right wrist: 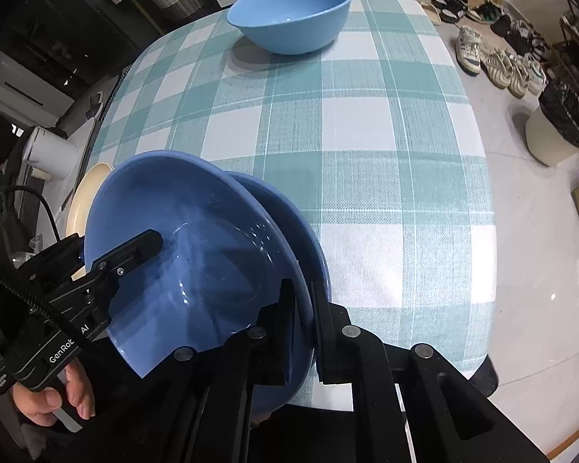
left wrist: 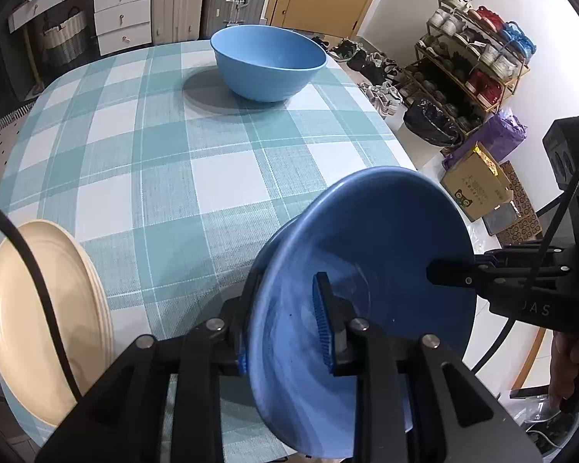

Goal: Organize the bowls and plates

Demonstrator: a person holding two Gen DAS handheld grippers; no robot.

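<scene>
1. Two grippers straddle the blue plate [right wrist: 197,254] at lower left of the right wrist view.
2. Your right gripper [right wrist: 301,332] clamps its rim.
3. Your left gripper [left wrist: 285,332] is released around the rim, pads clear.
4. The blue bowl [left wrist: 268,61] sits top centre.

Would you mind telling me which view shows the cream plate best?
The left wrist view: the cream plate shows most of its face at the table's near left edge. The right wrist view shows only a sliver behind the blue plate.
</scene>
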